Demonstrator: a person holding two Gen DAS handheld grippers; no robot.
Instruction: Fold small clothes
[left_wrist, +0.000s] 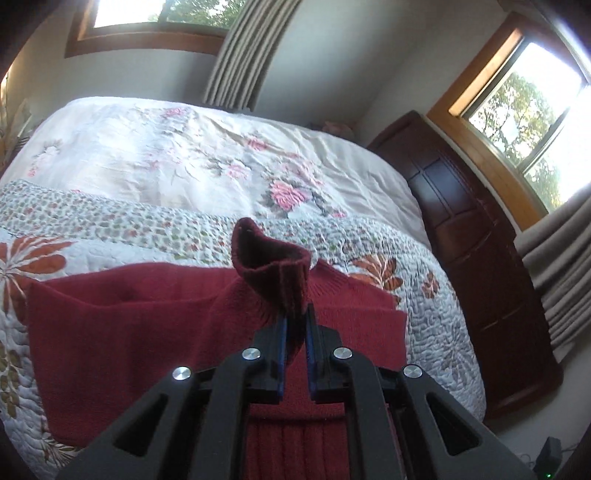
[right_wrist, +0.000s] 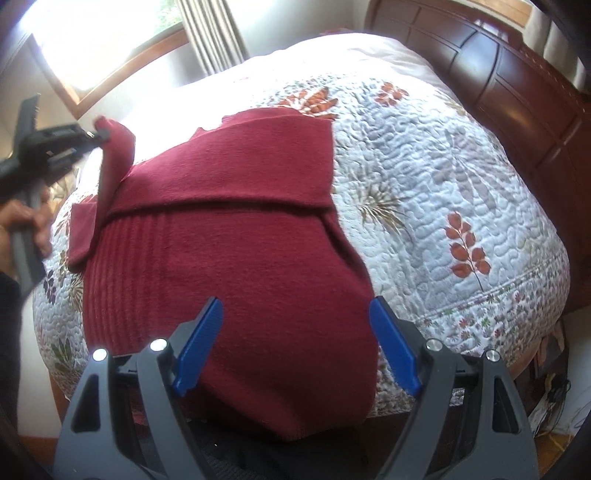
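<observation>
A dark red knitted sweater (right_wrist: 236, 221) lies spread on the quilted bed, with one sleeve folded across its body. My left gripper (left_wrist: 296, 314) is shut on the sweater's sleeve cuff (left_wrist: 269, 258) and holds it lifted above the garment. In the right wrist view that same left gripper (right_wrist: 94, 134) shows at the far left, with the raised sleeve (right_wrist: 114, 147) hanging from it and a hand (right_wrist: 26, 221) on its handle. My right gripper (right_wrist: 295, 310) stands open just above the sweater's near part, blue pads (right_wrist: 201, 339) wide apart with nothing between them.
The bed carries a white quilt with orange leaf prints (right_wrist: 443, 184) and a floral cover (left_wrist: 207, 155) further back. A dark wooden headboard (left_wrist: 469, 236) runs along one side. Windows (left_wrist: 524, 110) and curtains (left_wrist: 240, 51) line the walls. Cables and clutter (right_wrist: 550, 398) lie on the floor.
</observation>
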